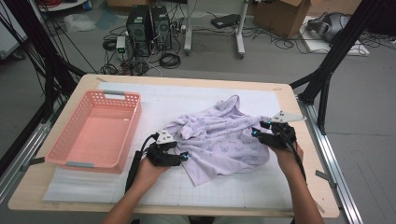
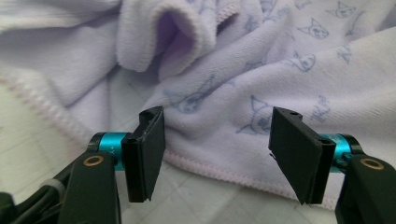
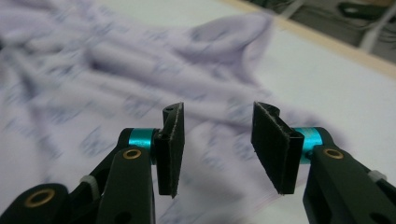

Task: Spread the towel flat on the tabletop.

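1. reaching for the lilac towel from both sides is the step in hand: it lies crumpled near the middle of the counter, on the white gridded mat, with the pink basket well apart at about 9 o'clock from it.
2. the left claw sits at the towel's 8 o'clock edge. in the left gripper view its jaws stand spread, with the stitched hem running across the gap between them and nothing pinched yet.
3. the right claw is at the towel's 3 o'clock side. in the right gripper view its jaws are spread too, hovering over cloth; that view is blurred, so i cannot tell whether the pads touch the fabric, though they seem just above it.
4. a loose fold rises at 11 o'clock beyond the left claw, so the cloth is bunched, not flat.
5. judged from this, neither grasp is made; the work looks like taking two edge points to spread or fold the towel.
6. the next move calls for easing each claw forward and low so one pad slides under the hem, then closing on a single layer; catching the bunched fold instead would probably drag the whole heap.
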Action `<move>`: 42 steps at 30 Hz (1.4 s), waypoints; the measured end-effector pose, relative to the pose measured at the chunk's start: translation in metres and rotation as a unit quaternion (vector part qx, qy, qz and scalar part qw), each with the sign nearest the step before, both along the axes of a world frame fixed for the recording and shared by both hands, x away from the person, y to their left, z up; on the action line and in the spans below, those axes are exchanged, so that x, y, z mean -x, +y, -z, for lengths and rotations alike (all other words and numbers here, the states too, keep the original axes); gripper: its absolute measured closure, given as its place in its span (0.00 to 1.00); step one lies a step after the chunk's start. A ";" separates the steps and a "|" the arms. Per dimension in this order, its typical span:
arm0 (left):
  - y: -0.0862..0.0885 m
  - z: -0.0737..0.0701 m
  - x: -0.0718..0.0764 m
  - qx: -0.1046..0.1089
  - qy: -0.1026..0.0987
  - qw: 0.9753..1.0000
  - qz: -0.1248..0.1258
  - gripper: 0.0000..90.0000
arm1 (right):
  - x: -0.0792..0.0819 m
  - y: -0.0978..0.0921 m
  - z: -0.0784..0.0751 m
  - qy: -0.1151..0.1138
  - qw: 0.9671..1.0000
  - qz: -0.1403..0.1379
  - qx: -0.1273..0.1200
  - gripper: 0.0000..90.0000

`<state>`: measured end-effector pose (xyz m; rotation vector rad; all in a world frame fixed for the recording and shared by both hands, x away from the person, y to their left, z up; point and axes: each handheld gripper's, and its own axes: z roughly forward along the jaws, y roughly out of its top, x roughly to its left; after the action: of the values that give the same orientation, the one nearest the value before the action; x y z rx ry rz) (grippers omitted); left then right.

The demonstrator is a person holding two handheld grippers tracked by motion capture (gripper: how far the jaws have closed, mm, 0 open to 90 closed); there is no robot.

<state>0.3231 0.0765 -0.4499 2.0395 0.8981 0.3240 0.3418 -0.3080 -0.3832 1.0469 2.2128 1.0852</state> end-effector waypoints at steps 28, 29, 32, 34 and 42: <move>0.017 -0.002 -0.007 -0.026 -0.025 0.999 -0.035 0.88 | -0.064 0.061 0.038 0.009 0.993 -0.004 0.118 0.98; 0.016 -0.002 -0.006 -0.027 -0.026 0.999 -0.036 0.83 | -0.066 0.065 0.037 -0.014 0.990 0.007 0.139 0.98; 0.016 -0.003 -0.005 -0.026 -0.022 0.998 -0.046 0.61 | -0.072 0.077 0.037 -0.049 0.982 0.036 0.177 0.93; 0.018 -0.003 -0.004 -0.018 -0.015 0.998 -0.050 0.52 | -0.073 0.076 0.038 -0.041 0.987 0.047 0.147 0.82; 0.027 -0.006 0.003 -0.002 -0.012 0.999 -0.045 0.50 | -0.031 0.036 0.014 -0.059 0.994 0.069 0.059 0.69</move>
<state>0.3197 0.1035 -0.4439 1.9976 0.9761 0.3989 0.3731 -0.2720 -0.3973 1.0412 2.0519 0.9212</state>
